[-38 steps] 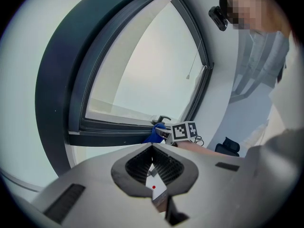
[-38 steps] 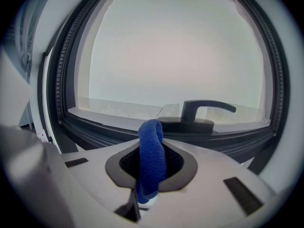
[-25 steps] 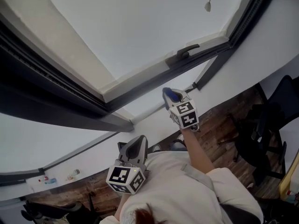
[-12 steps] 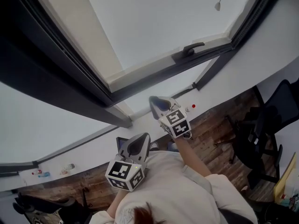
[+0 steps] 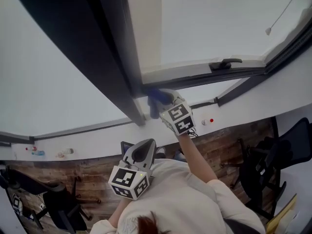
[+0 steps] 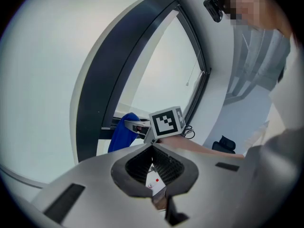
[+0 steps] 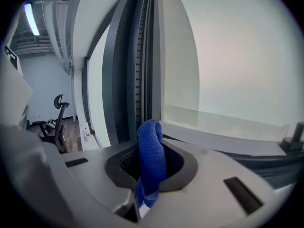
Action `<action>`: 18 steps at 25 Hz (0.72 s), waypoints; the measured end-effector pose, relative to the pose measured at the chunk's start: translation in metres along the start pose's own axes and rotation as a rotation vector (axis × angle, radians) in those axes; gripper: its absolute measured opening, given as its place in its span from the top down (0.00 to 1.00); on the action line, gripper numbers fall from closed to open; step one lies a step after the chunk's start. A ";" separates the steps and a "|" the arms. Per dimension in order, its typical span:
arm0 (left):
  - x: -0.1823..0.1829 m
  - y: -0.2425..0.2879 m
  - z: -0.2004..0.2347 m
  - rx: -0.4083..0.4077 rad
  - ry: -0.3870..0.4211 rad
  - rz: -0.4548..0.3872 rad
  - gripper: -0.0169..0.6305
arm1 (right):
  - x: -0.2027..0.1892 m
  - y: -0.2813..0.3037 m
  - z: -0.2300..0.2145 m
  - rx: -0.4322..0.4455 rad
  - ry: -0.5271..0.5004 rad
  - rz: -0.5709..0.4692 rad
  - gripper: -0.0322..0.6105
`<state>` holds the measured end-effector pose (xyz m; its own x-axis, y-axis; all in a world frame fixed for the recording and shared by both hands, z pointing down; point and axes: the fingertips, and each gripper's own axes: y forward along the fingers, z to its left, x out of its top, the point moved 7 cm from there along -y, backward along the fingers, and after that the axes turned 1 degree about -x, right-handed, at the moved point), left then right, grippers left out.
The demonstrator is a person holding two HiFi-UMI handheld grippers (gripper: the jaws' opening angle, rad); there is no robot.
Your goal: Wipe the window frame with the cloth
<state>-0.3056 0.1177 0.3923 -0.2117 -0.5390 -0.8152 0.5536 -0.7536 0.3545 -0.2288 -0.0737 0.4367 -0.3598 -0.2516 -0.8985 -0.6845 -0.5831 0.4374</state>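
The blue woven cloth [image 7: 152, 158] is clamped in the right tongs [image 5: 162, 99], folded into a loop that stands up out of the jaws while a short end hangs below them. In the head view it sits at the foot of the dark grey upright window frame [image 5: 114, 62], where that bar meets the pale sill [image 5: 195, 72]; whether it presses on the frame cannot be told, as the cloth is blurred there.

The right tongs carry a white cube with black square markers [image 5: 178, 119], a pattern only, with no letters. The left tongs [image 6: 154, 167] are held low near the person's pale shirt [image 5: 190, 199], well apart from the window; their ribbed jaws stand a little apart with nothing between them, a wall fitting with a red dot [image 5: 210, 121] showing through the gap.

A dark lever handle [image 5: 225, 63] lies on the lower sash. Small bottles [image 5: 62, 153] stand on the ledge at the left, their labels too small to read. Black office chairs [image 5: 287, 145] on the wooden floor [image 5: 229, 140] are cut off at the edge.
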 end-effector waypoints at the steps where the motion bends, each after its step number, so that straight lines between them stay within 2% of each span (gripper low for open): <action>1: -0.001 -0.004 0.002 0.016 -0.006 -0.007 0.97 | 0.002 0.006 0.002 0.008 -0.003 0.000 0.87; 5: -0.002 -0.021 0.012 0.083 -0.035 -0.043 0.97 | 0.004 0.030 0.012 0.039 -0.028 0.019 0.87; 9: -0.003 -0.033 0.018 0.130 -0.055 -0.062 0.97 | 0.002 0.042 0.014 0.030 -0.049 0.049 0.87; 18: -0.003 -0.038 0.022 0.162 -0.064 -0.075 0.97 | 0.001 0.047 0.013 0.004 -0.121 0.045 0.87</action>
<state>-0.3435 0.1395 0.3915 -0.3010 -0.4976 -0.8135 0.3985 -0.8406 0.3668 -0.2693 -0.0915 0.4567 -0.4638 -0.1821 -0.8670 -0.6687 -0.5700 0.4774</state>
